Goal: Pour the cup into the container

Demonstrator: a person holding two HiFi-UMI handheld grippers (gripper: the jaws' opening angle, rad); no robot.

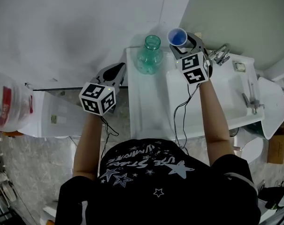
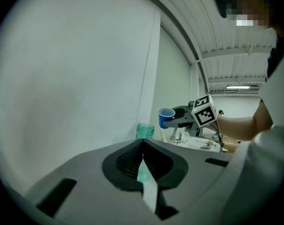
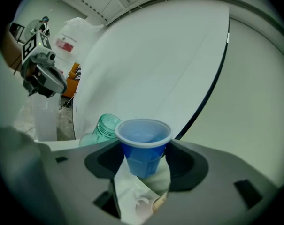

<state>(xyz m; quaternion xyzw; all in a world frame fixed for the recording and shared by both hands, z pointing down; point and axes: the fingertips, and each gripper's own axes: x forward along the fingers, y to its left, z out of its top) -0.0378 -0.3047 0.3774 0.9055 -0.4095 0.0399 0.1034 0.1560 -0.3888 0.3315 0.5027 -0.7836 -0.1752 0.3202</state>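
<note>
A blue plastic cup (image 1: pixel 177 36) stands upright between the jaws of my right gripper (image 1: pixel 181 41), which is shut on it, held in the air just right of the jar's mouth. From the right gripper view the cup (image 3: pixel 142 144) fills the gap of that gripper (image 3: pixel 144 153); whether it holds anything I cannot make out. The container is a clear green jar (image 1: pixel 150 55) with an open mouth, standing on the white counter (image 1: pixel 146 107); the jar (image 3: pixel 102 128) sits lower left of the cup. My left gripper (image 1: pixel 119 69) hangs left of the jar with its jaws together and empty (image 2: pixel 142 146).
A sink basin (image 1: pixel 212 97) with a metal tap (image 1: pixel 219 54) lies right of the jar. At the far left stands a large clear jug with a red label (image 1: pixel 8 107). A white wall rises close behind the counter.
</note>
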